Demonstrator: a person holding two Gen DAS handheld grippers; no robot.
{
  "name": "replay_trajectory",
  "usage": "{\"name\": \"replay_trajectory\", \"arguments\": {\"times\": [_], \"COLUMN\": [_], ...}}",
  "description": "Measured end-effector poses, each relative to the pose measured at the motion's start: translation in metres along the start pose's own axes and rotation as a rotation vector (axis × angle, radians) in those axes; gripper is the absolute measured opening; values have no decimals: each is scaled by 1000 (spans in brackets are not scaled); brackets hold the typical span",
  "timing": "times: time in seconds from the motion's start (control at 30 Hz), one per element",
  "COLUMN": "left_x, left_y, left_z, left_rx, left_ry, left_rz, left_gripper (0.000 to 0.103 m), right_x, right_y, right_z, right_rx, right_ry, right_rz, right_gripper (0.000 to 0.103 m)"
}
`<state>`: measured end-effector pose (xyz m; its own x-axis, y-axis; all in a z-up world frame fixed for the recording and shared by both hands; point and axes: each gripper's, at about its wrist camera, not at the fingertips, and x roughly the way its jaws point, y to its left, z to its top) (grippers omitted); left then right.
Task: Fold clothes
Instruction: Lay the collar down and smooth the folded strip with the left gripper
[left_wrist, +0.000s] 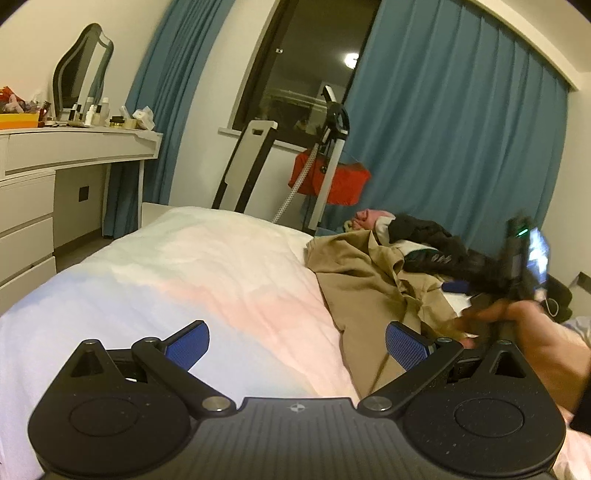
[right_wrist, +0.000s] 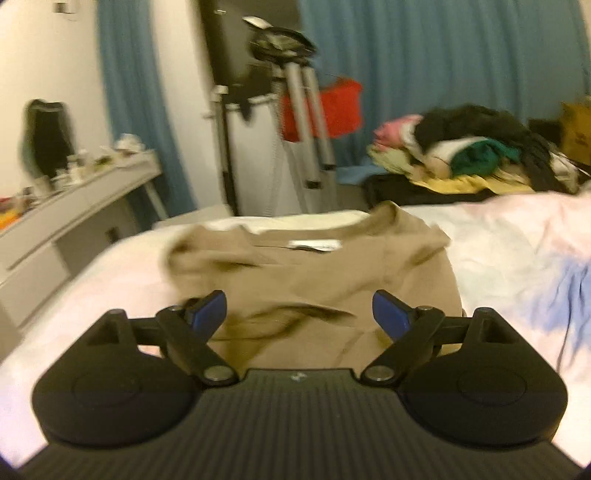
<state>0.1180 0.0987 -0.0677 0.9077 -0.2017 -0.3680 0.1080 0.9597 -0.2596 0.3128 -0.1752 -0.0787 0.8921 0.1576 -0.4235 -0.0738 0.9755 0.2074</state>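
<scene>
Bed (right_wrist: 498, 236): tan shirt (right_wrist: 314, 273) beyond right gripper (right_wrist: 299, 314) jaws, untouched.

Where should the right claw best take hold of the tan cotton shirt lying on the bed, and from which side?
Probably at the bunched shoulder corner of the tan cotton shirt, beside the collar with its white label. The fabric stands up in a ridge there, while the body lies flat. The open right claw could come from the hem side.

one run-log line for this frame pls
stage: between grasps | left gripper: open | right gripper: open | tan garment: rumpled on bed
</scene>
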Motion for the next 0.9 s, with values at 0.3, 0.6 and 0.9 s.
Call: {"name": "replay_trajectory", "arguments": {"times": [0.3, 0.6, 0.9], "left_x": [-9, -5, -45], "left_y": [-19, -30, 11], "left_z": [-7, -27, -42], "left_rx": [-3, -26, -165], "left_ry": [106, 294, 413], "left_rz": [-37, 24, 210], "left_gripper": [102, 97, 89], "right_x": [-175, -292, -274], "right_y": [5, -34, -62], "right_z": [-10, -71, -85], "right_rx": [21, 125, 327], "right_ry": [-27, 31, 126], "right_rz": [128, 50, 79], "right_gripper": [87, 87, 87]}}
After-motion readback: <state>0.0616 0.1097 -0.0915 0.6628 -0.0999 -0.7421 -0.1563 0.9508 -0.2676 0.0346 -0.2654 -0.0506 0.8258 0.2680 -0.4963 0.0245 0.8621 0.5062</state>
